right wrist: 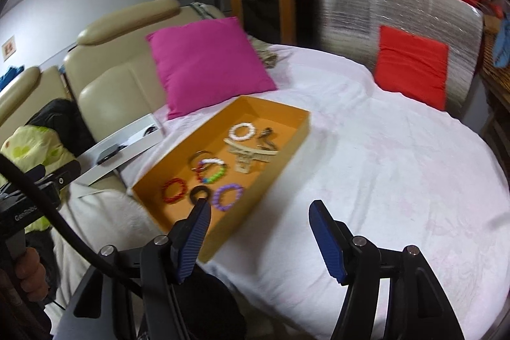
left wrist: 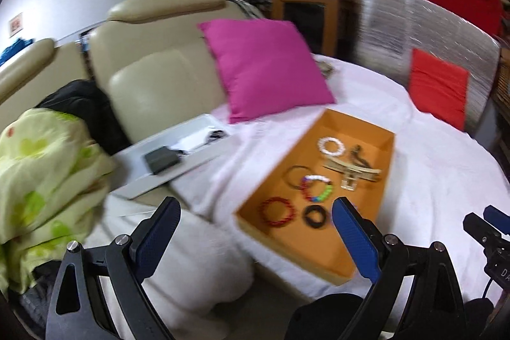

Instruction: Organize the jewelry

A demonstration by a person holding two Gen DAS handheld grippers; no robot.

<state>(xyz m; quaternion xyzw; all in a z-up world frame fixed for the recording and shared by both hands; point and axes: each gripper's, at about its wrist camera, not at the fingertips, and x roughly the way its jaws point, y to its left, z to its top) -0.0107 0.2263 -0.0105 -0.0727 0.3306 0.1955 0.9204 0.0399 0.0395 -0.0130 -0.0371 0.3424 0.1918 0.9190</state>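
Note:
An orange tray point(left wrist: 357, 123) point(right wrist: 288, 112) lies on the white-covered bed. It holds several bracelets: a white one point(left wrist: 331, 145) point(right wrist: 242, 131), a multicoloured one point(left wrist: 317, 188) point(right wrist: 212, 171), a red one point(left wrist: 277, 211) point(right wrist: 173, 190), a black one point(left wrist: 316, 216) point(right wrist: 200, 192) and a purple one point(right wrist: 227, 196), plus a beige hair clip point(left wrist: 352, 169) point(right wrist: 251, 152). My left gripper point(left wrist: 255, 223) is open and empty, above the tray's near left corner. My right gripper point(right wrist: 259, 220) is open and empty, above the tray's near edge.
A pink cushion point(left wrist: 264, 66) point(right wrist: 207, 64) leans on the beige sofa point(left wrist: 153, 78) behind the tray. A red cushion point(left wrist: 438, 88) point(right wrist: 411, 66) stands at the back right. A white tray point(left wrist: 172, 161) with a dark box sits to the left. A green blanket point(left wrist: 44, 177) lies at far left.

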